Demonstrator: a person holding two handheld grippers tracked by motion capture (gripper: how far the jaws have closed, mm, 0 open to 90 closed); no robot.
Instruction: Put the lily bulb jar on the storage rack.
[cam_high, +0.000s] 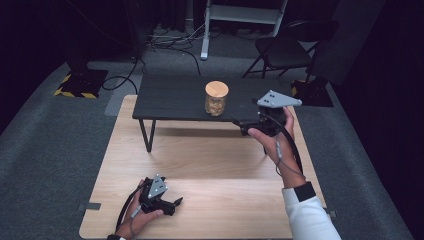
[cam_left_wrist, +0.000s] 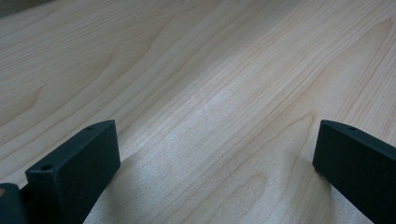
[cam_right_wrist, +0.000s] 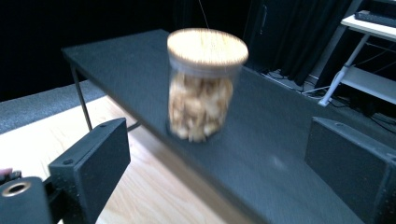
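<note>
- Pale wood forms the main table (cam_high: 210, 160); a low black side table (cam_high: 170, 97) stands on its far half, on thin metal legs.
- Glass jar (cam_high: 216, 98) with a round wooden lid (cam_high: 217, 89) stands upright on the black side table, near its front edge, at about 12 o'clock from where I sit in the high view. It holds light tan pieces that I cannot identify.
- My right gripper (cam_high: 239, 124) is held at about 1 o'clock, at the front edge of the black table and just beside the jar, not touching it. In the right gripper view its jaws stand wide apart with the jar (cam_right_wrist: 204, 93) between and beyond them, slightly blurred.
- My left gripper (cam_high: 176, 202) rests low over the pale table at about 7 o'clock, well apart from the jar. In the left gripper view its jaws are spread wide over bare wood grain (cam_left_wrist: 210, 93), holding nothing.
- Grey carpet (cam_high: 50, 140) surrounds the tables; a folding chair (cam_high: 282, 50) stands behind, at about 1 o'clock.
</note>
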